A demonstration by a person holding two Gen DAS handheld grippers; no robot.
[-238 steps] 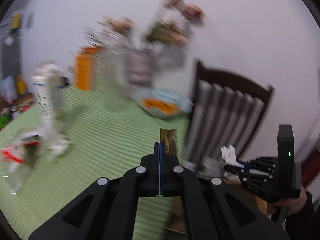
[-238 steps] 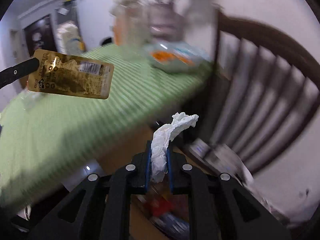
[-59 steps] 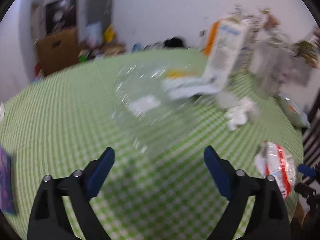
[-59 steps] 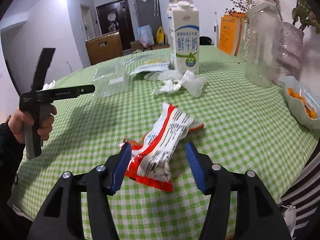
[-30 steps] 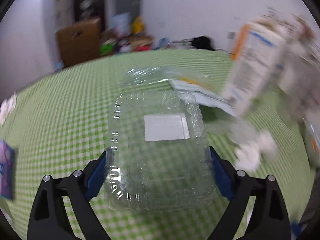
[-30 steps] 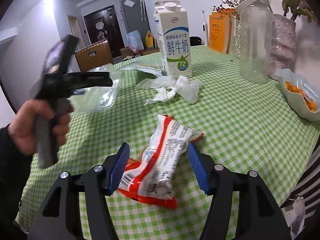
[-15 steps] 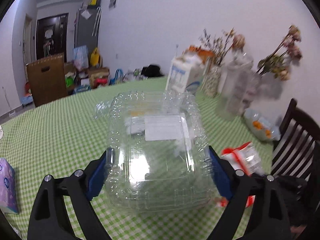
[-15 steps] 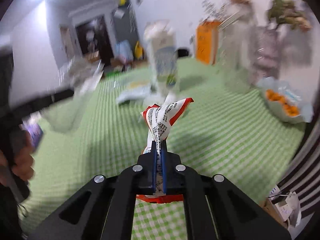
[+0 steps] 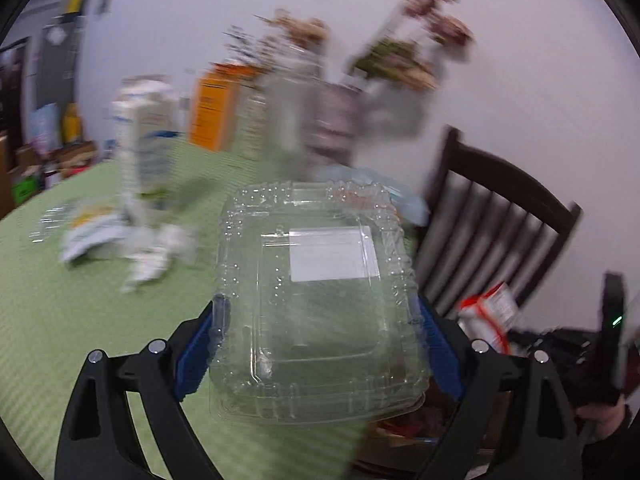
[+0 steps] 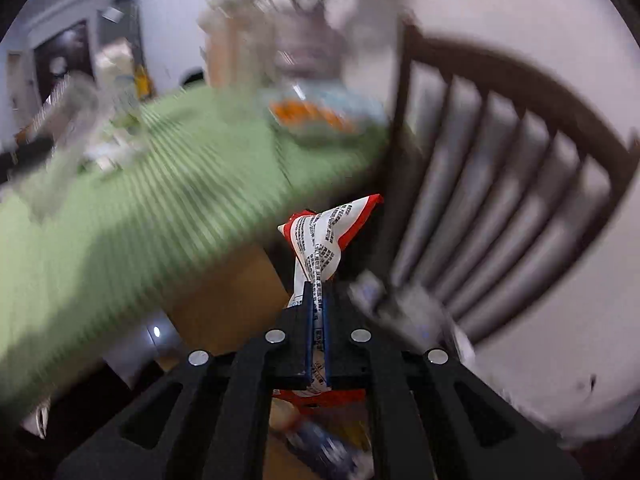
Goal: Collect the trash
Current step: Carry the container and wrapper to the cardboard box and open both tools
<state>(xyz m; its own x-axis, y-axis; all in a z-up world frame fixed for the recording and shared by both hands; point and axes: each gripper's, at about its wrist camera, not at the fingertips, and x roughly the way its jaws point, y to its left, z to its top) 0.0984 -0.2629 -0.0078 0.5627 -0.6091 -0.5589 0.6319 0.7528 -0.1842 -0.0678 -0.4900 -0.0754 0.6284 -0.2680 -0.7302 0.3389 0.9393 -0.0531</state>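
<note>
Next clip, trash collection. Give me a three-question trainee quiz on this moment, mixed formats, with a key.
1. True or false: the right gripper is shut on the red and white snack wrapper.
2. What does the left gripper hold? A) milk carton B) clear plastic clamshell container C) tissue
3. Fill in: behind the wrapper stands a dark wooden ____.

Key:
1. True
2. B, the clear plastic clamshell container
3. chair
</note>
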